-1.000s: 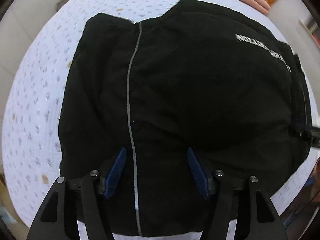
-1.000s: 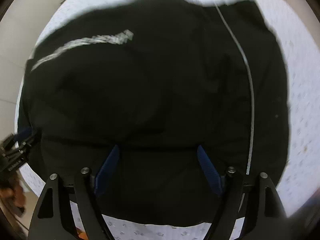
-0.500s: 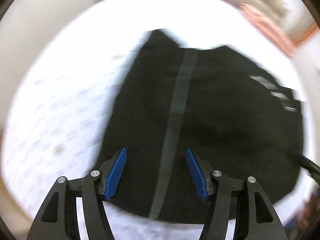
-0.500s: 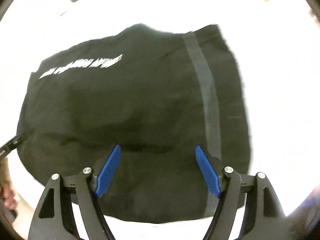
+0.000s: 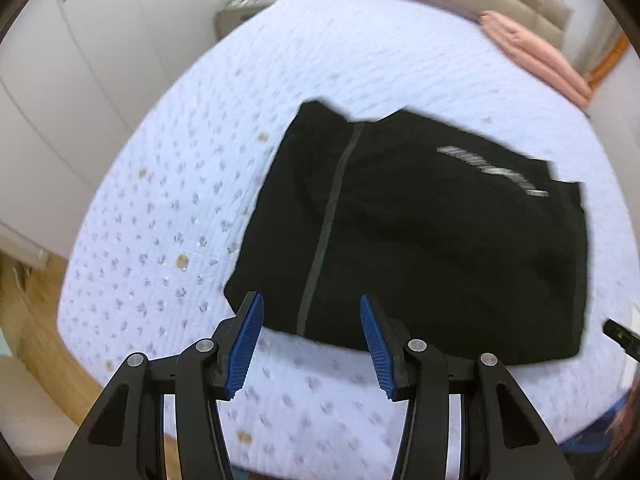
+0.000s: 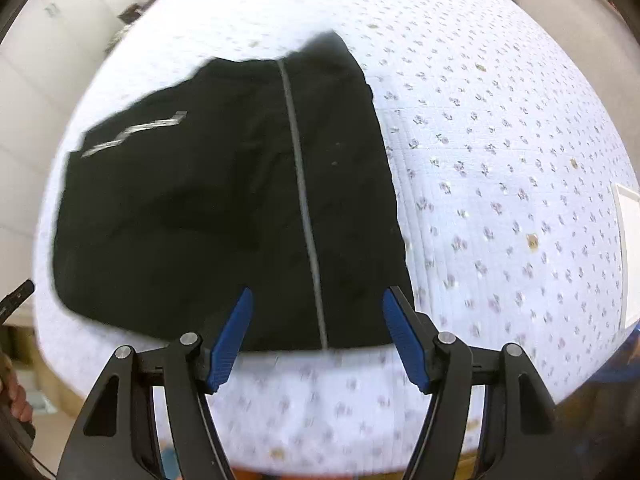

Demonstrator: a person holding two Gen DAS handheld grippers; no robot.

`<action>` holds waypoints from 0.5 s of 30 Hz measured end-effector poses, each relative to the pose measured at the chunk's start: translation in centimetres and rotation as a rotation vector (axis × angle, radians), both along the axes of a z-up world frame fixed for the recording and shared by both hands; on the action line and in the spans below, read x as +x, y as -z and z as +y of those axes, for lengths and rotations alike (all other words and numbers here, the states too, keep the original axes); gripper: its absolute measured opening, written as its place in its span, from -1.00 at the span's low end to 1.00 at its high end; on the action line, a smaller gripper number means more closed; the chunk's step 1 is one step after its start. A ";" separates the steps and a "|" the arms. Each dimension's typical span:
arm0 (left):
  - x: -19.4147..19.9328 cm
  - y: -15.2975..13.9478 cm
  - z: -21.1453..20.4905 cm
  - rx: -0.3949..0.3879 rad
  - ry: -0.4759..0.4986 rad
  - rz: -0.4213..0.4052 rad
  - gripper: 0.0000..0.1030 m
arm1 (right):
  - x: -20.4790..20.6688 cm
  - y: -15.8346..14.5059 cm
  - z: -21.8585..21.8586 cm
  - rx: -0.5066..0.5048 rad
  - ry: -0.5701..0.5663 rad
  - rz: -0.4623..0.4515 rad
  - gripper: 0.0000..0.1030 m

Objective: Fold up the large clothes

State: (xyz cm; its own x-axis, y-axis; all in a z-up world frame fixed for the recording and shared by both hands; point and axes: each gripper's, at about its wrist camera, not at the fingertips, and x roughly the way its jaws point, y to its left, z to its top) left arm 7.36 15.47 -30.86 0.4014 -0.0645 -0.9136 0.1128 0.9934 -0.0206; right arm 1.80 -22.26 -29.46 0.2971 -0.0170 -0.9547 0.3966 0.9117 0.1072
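A black garment lies folded into a rough rectangle on the bed, with a thin grey stripe and white lettering on top. It also shows in the right wrist view. My left gripper is open and empty, held above the garment's near left edge. My right gripper is open and empty, held above the garment's near right edge. Neither gripper touches the cloth.
The bed's white quilt with small flower print spreads around the garment and shows in the right wrist view. A pink folded cloth lies at the far right by the headboard. A nightstand stands far left. Wooden floor lies left.
Both grippers have pulled back and up from the garment, so the whole folded garment and much more of the bed now show. Both jaws stay open.
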 end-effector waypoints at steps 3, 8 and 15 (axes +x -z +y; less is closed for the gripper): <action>-3.1 -4.3 -2.1 0.007 0.035 -0.047 0.00 | -0.9 -4.4 1.3 -0.075 -0.045 -0.034 0.37; -6.0 -10.3 -5.9 0.070 0.065 -0.151 0.04 | -2.1 -12.1 2.4 -0.072 -0.090 -0.123 0.42; -8.6 -19.9 -8.7 0.118 0.049 -0.295 0.04 | -4.6 -20.8 4.4 -0.160 -0.115 -0.196 0.57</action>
State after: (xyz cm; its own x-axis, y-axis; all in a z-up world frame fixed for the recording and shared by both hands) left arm -1.29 6.76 -10.94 0.6493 0.0092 -0.7605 0.1441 0.9803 0.1349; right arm -2.82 -17.86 -8.69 0.4847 -0.1182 -0.8667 0.2752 0.9611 0.0227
